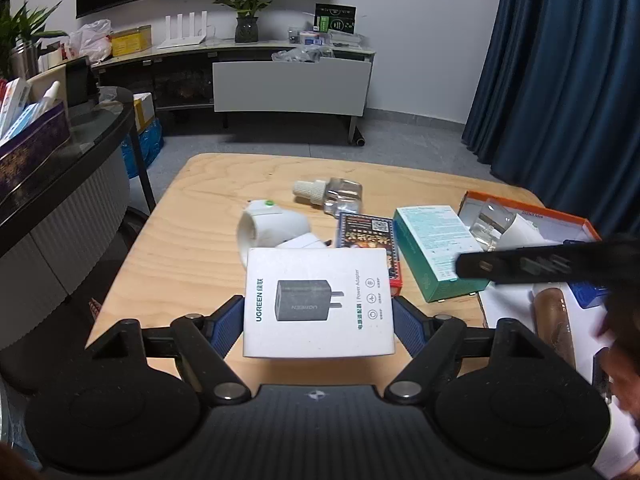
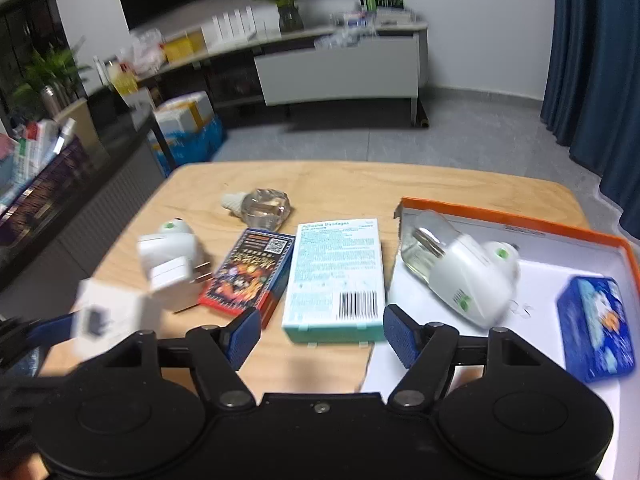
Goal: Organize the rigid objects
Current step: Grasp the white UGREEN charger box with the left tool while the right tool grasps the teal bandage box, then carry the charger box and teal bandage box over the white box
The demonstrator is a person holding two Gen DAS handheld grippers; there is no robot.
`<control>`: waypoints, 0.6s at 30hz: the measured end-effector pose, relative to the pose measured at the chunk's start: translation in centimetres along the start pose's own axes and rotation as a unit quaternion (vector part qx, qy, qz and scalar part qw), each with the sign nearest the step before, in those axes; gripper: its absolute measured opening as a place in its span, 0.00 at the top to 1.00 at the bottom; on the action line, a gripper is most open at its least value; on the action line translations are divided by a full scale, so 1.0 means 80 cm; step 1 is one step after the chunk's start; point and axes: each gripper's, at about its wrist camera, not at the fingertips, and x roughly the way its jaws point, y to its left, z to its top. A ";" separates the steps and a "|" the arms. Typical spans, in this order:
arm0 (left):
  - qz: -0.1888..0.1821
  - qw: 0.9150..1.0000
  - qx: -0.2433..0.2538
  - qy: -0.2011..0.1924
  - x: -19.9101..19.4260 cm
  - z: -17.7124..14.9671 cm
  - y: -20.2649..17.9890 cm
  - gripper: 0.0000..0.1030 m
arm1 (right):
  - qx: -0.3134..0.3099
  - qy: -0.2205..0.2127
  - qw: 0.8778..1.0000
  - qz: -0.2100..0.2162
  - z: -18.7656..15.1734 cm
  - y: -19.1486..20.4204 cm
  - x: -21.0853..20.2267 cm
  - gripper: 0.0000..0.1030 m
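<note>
My left gripper (image 1: 319, 324) is shut on a white UGREEN adapter box (image 1: 318, 300), held just above the wooden table (image 1: 192, 240). Both blue pads (image 1: 230, 326) press its sides. My right gripper (image 2: 322, 336) is open. The near end of a teal bandage box (image 2: 336, 276) lies on the table between its fingertips, with a gap at the left pad. Beside it lie a red and blue card box (image 2: 248, 276), a white plug-in device (image 2: 168, 248) and a clear bottle with a ribbed cap (image 2: 260, 206).
An orange-rimmed white tray (image 2: 520, 216) at the right holds a white plug-in device with a clear bottle (image 2: 460, 272) and a blue tin (image 2: 596, 332). A dark counter (image 1: 60, 184) stands left of the table. Grey floor lies beyond the far edge.
</note>
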 end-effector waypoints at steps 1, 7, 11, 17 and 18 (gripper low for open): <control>0.002 1.000 -0.001 -0.001 -0.001 -0.001 0.002 0.23 | -0.003 0.008 1.000 -0.006 0.005 0.001 0.013 0.22; 0.005 1.000 -0.016 -0.004 -0.002 -0.005 0.021 0.23 | 0.002 0.048 0.998 -0.027 0.026 -0.002 0.067 0.17; 0.011 1.000 -0.025 -0.006 -0.003 -0.006 0.031 0.23 | -0.002 0.066 0.997 -0.041 0.026 0.002 0.087 0.17; 0.014 0.999 -0.030 -0.006 -0.011 -0.011 0.038 0.23 | 0.014 0.050 0.998 -0.024 0.004 0.009 0.049 0.18; 0.013 0.999 -0.029 -0.007 -0.013 -0.012 0.036 0.23 | 0.015 0.043 0.999 -0.017 -0.001 0.010 0.036 0.18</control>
